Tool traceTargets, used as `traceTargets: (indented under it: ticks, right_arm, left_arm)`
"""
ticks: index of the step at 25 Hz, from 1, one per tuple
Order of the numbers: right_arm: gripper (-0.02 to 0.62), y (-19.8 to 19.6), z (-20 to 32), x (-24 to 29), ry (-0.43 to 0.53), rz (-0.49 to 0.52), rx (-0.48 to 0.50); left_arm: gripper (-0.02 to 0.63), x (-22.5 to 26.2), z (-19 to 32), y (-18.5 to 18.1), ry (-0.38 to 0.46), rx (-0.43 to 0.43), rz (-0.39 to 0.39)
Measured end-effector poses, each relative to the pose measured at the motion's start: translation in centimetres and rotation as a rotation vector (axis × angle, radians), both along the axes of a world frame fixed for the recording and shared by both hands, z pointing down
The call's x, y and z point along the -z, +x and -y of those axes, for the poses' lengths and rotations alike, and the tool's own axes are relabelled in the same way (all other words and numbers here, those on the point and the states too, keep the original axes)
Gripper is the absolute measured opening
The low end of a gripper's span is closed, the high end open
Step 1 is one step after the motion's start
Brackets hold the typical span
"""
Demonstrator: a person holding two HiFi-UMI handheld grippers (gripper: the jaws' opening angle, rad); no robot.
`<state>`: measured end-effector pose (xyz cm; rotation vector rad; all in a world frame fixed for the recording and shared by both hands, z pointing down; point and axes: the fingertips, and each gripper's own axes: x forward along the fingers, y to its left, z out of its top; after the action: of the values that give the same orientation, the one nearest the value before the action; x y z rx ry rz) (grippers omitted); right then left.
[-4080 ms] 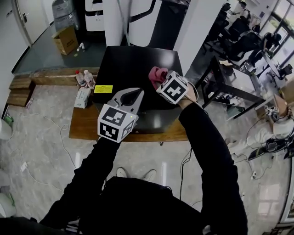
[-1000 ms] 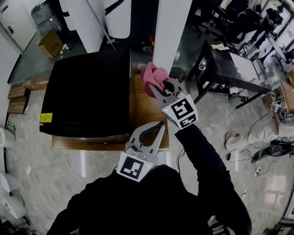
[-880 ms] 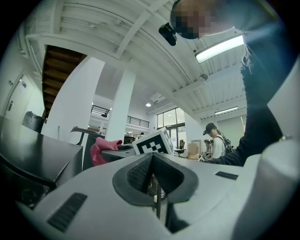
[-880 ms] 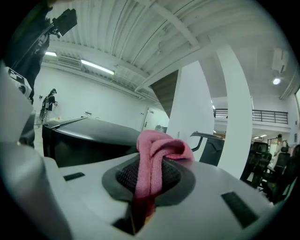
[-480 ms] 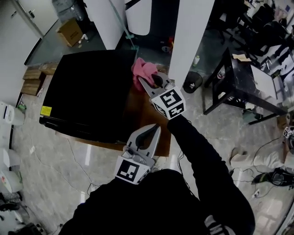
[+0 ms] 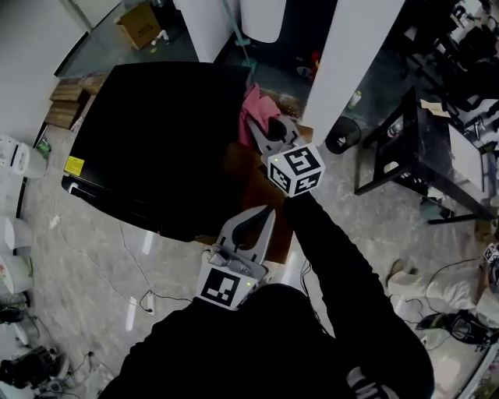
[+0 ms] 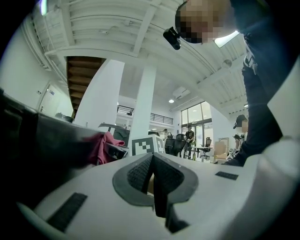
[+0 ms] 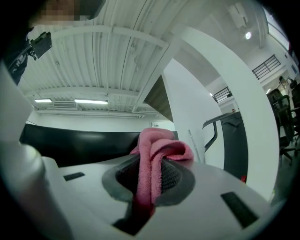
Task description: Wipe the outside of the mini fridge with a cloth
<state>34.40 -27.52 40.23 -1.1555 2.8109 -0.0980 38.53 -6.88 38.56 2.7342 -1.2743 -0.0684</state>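
Pink terry cloth (image 6: 251, 107) clamped tight in right gripper (image 6: 263, 131), apparently against far right edge of black box-shaped mini fridge (image 6: 148, 132). Left gripper (image 6: 261, 222) closed on nothing, held near, clear of fridge. Judged mid-wipe, with near and left faces probably left to do.

A low wooden board (image 6: 246, 182) lies on the pale floor (image 6: 93, 257). The black fridge (image 6: 148, 132) stands on it and covers all but the board's right edge. A box (image 6: 142, 23) sits on the floor well beyond the board's far edge.
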Motion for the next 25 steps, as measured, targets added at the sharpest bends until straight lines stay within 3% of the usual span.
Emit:
traceTargets:
  ticks: [5,13,25]
  right_arm:
    - [0.057,0.2,0.8,-2.9,-0.038,0.011,0.000]
    - [0.057,0.3,1.8,-8.9,-0.078,-0.075,-0.012]
    - [0.057,0.7,3.6,-21.4,-0.239,-0.167,-0.044]
  left_arm:
    - [0.006,-2.2,0.9,0.4,-0.017,0.027,0.022]
    - [0.006,-6.8,1.6,0.5,-0.081,0.054,0.019]
    - [0.006,-14.2,2.8,0.3,-0.194,0.062,-0.014]
